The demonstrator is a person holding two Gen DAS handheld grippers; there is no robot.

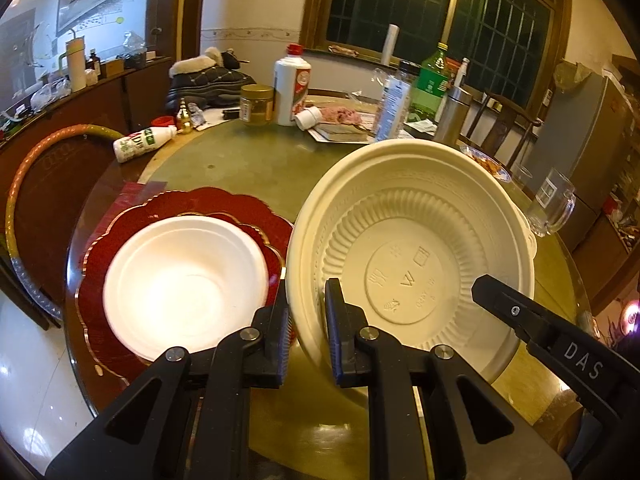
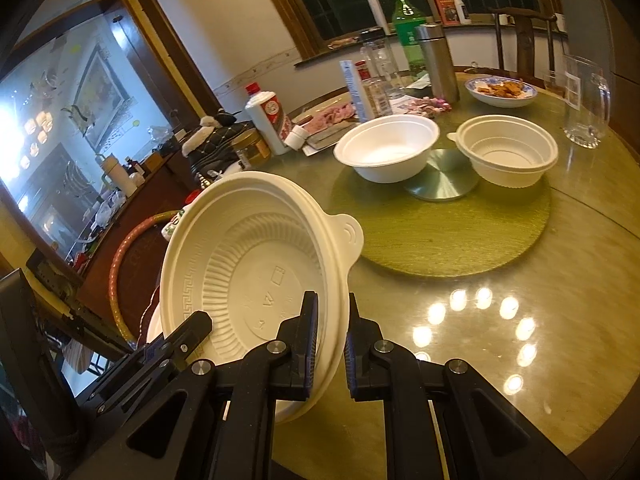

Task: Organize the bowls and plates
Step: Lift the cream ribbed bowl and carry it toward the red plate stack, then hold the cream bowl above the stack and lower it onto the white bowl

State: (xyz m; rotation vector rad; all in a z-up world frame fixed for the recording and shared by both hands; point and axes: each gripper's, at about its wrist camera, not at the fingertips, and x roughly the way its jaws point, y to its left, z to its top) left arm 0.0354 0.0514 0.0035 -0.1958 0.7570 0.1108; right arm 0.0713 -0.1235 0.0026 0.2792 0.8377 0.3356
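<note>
A cream ribbed plastic bowl (image 1: 416, 256) is tilted on its side, inside facing me. My left gripper (image 1: 307, 316) is shut on its left rim. My right gripper (image 2: 331, 340) is shut on the opposite rim of the same bowl (image 2: 256, 264); one right finger (image 1: 516, 312) shows in the left wrist view. A white foam bowl (image 1: 184, 280) sits on a red scalloped plate (image 1: 256, 216) at the left. On the green turntable (image 2: 440, 232) stand another white foam bowl (image 2: 386, 146) and another cream ribbed bowl (image 2: 506, 150).
A metal disc (image 2: 440, 178) lies between the two far bowls. Bottles, a jar (image 1: 256, 104), a steel flask (image 2: 436, 60), a glass mug (image 2: 586, 100) and a blue dish of food (image 2: 500, 90) crowd the far side. A hoop (image 1: 24, 184) leans at the left.
</note>
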